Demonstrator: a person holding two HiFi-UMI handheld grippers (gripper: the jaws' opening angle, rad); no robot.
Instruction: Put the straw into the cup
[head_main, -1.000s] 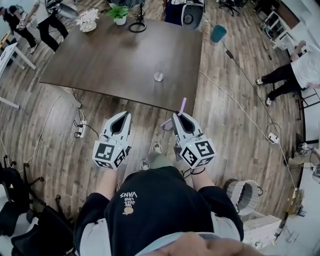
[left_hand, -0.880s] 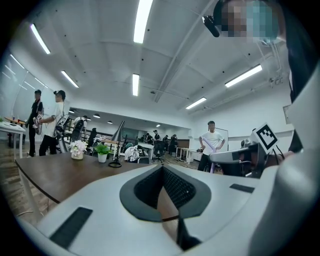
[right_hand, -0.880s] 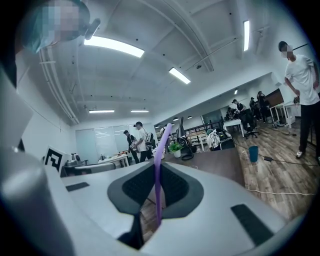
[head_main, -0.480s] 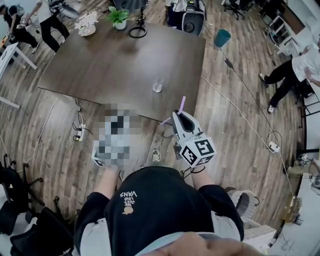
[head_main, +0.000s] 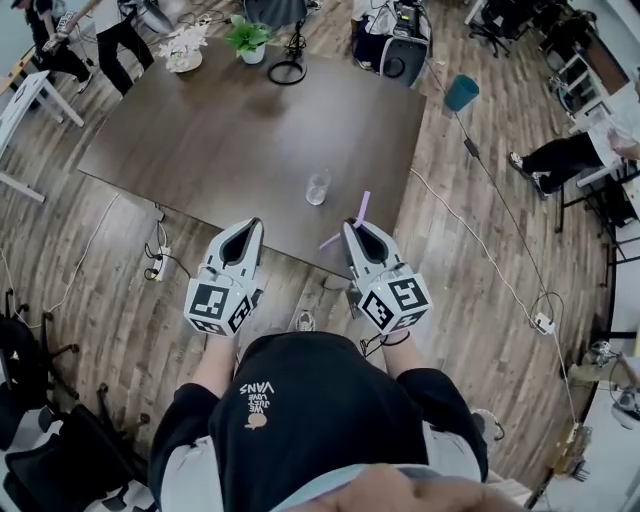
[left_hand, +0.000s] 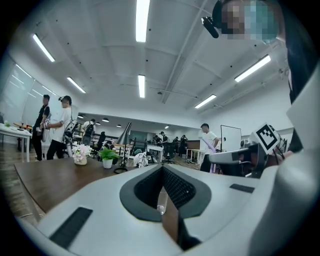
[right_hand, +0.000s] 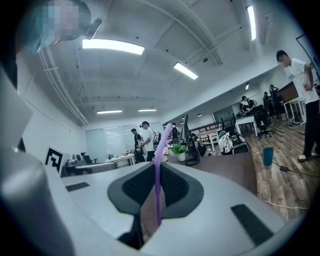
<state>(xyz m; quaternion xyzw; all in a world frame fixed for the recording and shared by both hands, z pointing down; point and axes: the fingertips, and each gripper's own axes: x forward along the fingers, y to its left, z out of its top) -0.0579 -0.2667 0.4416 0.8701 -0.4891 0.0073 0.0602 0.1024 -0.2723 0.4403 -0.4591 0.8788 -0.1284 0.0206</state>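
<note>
Bright, even light from ceiling strips (left_hand: 142, 20); fisheye bending and dark vignette at edges.

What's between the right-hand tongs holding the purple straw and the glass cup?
Nothing but bare dark tabletop. The head view shows it between the right tongs, shut on the straw, and the cup.

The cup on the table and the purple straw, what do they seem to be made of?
The cup looks like clear glass or clear plastic: the dark table shows through it and its wall glints. I cannot tell which of the two. The straw looks like smooth, opaque plastic: thin, evenly lilac, with a bend in it.
</note>
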